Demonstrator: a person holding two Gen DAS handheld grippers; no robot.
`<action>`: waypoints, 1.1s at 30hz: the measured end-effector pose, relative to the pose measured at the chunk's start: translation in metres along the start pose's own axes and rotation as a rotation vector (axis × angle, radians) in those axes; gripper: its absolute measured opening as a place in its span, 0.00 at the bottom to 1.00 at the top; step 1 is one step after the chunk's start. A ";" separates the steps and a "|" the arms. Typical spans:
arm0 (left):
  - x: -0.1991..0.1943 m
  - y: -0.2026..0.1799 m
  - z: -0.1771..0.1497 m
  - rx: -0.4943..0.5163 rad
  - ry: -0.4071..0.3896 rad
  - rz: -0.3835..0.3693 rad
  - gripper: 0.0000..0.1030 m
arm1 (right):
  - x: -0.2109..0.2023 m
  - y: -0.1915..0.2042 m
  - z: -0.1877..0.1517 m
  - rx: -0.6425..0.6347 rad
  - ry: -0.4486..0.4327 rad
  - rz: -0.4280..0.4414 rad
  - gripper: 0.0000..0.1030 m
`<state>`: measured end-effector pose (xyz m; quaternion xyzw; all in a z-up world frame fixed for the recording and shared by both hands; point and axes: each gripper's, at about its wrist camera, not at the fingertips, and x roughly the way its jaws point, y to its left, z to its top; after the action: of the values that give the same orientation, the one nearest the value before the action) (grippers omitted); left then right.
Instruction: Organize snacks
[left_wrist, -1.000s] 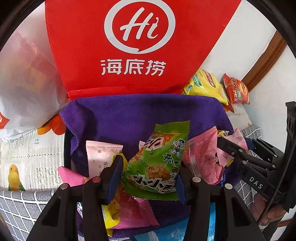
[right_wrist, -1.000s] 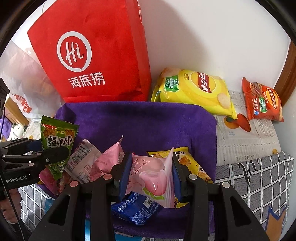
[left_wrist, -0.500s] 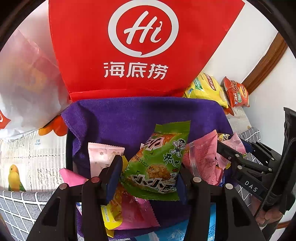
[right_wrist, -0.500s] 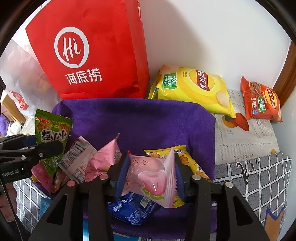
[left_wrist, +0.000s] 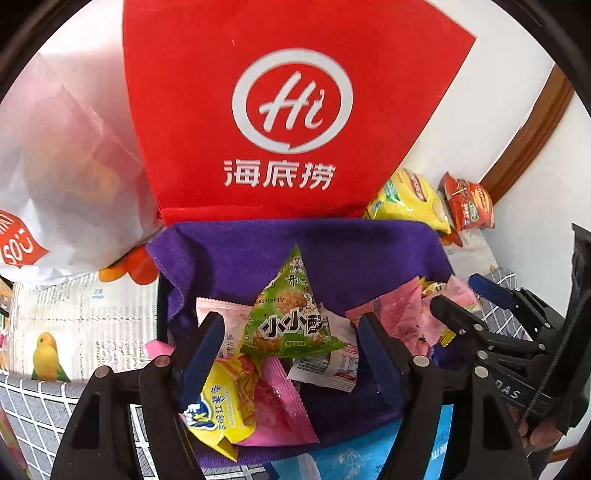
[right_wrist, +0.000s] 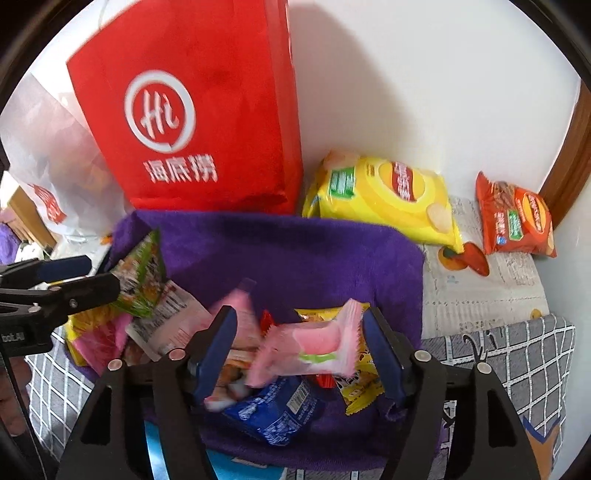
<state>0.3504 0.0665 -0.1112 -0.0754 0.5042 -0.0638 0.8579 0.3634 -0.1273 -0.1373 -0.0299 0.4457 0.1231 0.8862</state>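
Both of your grippers hang over the purple cloth (left_wrist: 332, 254), which serves as the collecting spot for the small snacks, so take it as your landmark. Your left gripper (left_wrist: 291, 339) is spread wide and grips nothing: the green packet (left_wrist: 291, 325) lies between its fingers on the pile at the cloth's near edge, apparently touching neither pad. Your right gripper (right_wrist: 299, 350) is likewise released. The pink packet (right_wrist: 314, 347) sits blurred between its fingers, its right end near the right pad; whether they touch, you cannot tell. The yellow chips (right_wrist: 384, 199) lie just beyond the cloth's far right corner, beside the red bag (right_wrist: 192, 122) behind it.
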 end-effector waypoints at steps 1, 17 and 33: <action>-0.005 0.000 0.000 -0.001 -0.005 -0.002 0.71 | -0.006 0.001 0.001 0.000 -0.013 0.000 0.72; -0.089 -0.021 -0.047 -0.006 -0.046 0.040 0.77 | -0.120 0.021 -0.023 0.002 -0.125 -0.003 0.72; -0.210 -0.060 -0.147 0.010 -0.175 0.041 0.87 | -0.243 0.032 -0.119 0.062 -0.171 -0.018 0.89</action>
<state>0.1178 0.0367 0.0094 -0.0660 0.4286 -0.0422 0.9001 0.1234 -0.1618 -0.0136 0.0042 0.3715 0.1032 0.9227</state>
